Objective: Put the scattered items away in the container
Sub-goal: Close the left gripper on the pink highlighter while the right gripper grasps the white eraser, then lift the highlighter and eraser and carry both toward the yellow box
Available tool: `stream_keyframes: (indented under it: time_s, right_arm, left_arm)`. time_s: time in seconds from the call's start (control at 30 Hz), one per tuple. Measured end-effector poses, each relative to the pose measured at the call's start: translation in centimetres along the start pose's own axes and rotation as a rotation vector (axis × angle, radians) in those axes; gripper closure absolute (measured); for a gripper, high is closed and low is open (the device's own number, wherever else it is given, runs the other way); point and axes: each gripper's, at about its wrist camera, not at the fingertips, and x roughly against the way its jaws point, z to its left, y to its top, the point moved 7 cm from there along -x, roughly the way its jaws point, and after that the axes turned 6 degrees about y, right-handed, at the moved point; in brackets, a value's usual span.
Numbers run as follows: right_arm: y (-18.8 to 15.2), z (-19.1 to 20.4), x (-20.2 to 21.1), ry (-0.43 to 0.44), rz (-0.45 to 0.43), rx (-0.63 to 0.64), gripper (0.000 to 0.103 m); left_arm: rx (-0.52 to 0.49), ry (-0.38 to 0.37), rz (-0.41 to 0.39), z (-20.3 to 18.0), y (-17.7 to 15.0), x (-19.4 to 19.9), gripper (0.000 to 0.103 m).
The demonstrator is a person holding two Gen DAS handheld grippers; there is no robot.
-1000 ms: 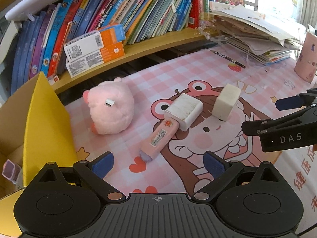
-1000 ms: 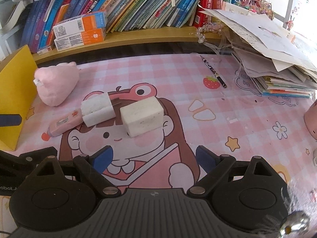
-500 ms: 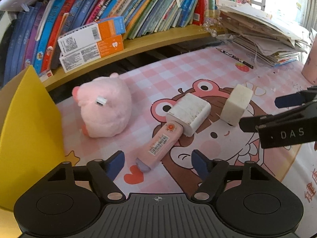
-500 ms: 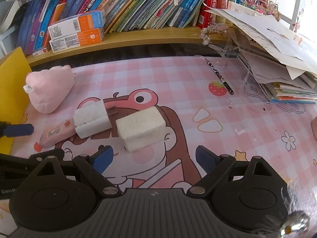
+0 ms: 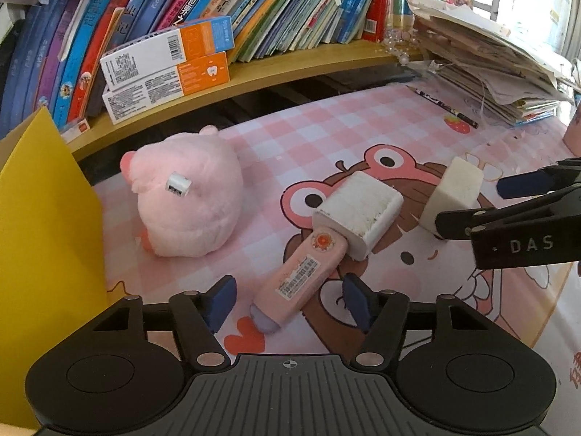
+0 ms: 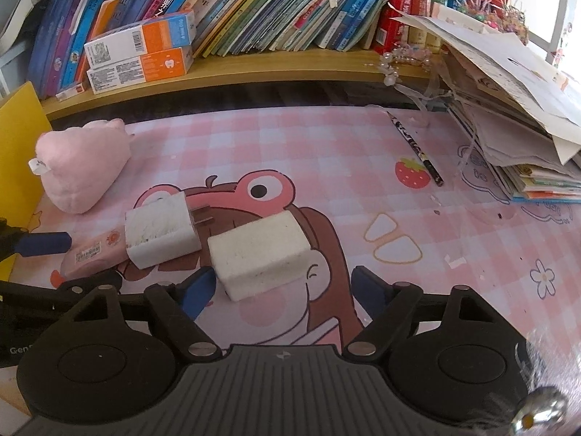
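Between the closing, still ungripping left gripper (image 5: pixel 287 303) fingers, pink tube (image 5: pixel 299 279), seemingly wedged under white block (image 5: pixel 357 214).

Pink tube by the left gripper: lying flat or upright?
Lying flat. The pink tube rests lengthwise on the mat, its far end against a white block, near end between the closing left gripper pads.

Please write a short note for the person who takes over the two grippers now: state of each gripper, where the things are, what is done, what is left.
Left gripper: jaws closing around the pink tube-shaped case, pads not yet pressing on it.
Right gripper: jaws closing around the near white foam block, not gripped.
The second white foam block lies on the pink case's far end. The pink plush toy sits beside the yellow-walled container.
Done: nothing seen put away.
Left: all four items.
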Motion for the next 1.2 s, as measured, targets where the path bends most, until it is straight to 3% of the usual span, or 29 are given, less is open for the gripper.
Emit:
stream_keyframes:
  time_s: [0.33,0.43,0.5,0.53,0.77,1.2]
  right_arm:
    - [0.6,0.3,-0.7,0.010,-0.008,0.013,0.028]
    - [0.6,0.4,-0.7,0.025,-0.010,0.012,0.037]
    - [0.6,0.7,-0.6,0.040,-0.011,0.014,0.049]
    - [0.6,0.8,-0.5,0.042,-0.011,0.016,0.049]
    - [0.3,0.9,0.2,0.026,-0.007,0.013,0.054]
    - [-1.1,1.2,3.6,0.014,-0.027,-0.005,0.056]
  left_arm:
    - [0.000,-0.035,-0.003,-0.1,0.2,0.1,0.058]
    - [-0.012,-0.046,-0.003,-0.2,0.1,0.3,0.068]
    - [-0.017,-0.052,-0.003,-0.2,0.0,0.4,0.077]
    - [-0.016,-0.056,-0.001,-0.2,0.0,0.5,0.080]
    - [-0.010,-0.085,0.014,-0.3,-0.2,1.1,0.081]
    - [-0.026,-0.100,-0.036,-0.3,-0.1,5.5,0.081]
